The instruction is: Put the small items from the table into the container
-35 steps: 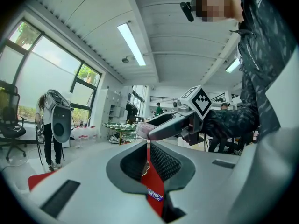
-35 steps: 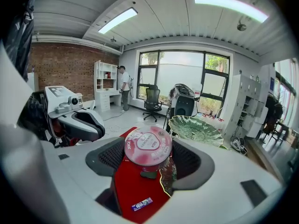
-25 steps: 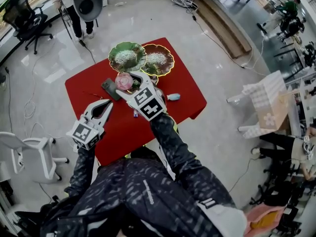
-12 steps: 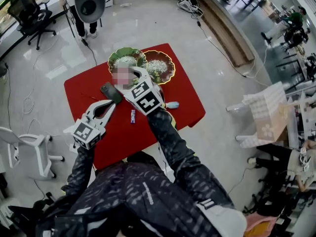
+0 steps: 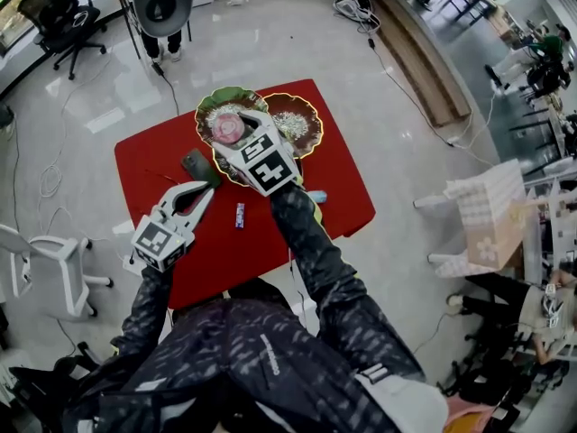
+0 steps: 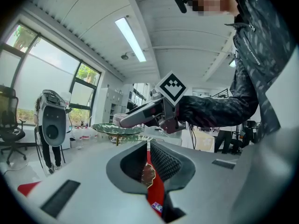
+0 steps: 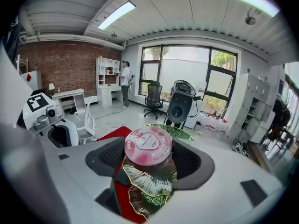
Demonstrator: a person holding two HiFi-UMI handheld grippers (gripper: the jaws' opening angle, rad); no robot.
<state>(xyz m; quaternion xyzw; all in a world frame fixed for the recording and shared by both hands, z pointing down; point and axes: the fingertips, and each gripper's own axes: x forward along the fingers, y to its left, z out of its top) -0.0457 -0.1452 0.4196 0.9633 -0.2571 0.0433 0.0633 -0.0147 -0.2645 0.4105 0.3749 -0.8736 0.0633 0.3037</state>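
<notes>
I read the cup (image 7: 148,146) lid as glossy foil, the cloth (image 5: 149,165) as matt fabric, the dish (image 5: 312,124) as glazed and gilt-rimmed, and the floor (image 5: 99,79) as polished.

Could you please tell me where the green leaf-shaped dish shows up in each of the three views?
Head view: the green dish sits at the far edge of the red tablecloth, partly hidden by the pink-lidded tub.
Left gripper view: left of centre, seen edge-on.
Right gripper view: centre, behind the tub held in the right tongs.
Shared landmark: the red tablecloth.
</notes>
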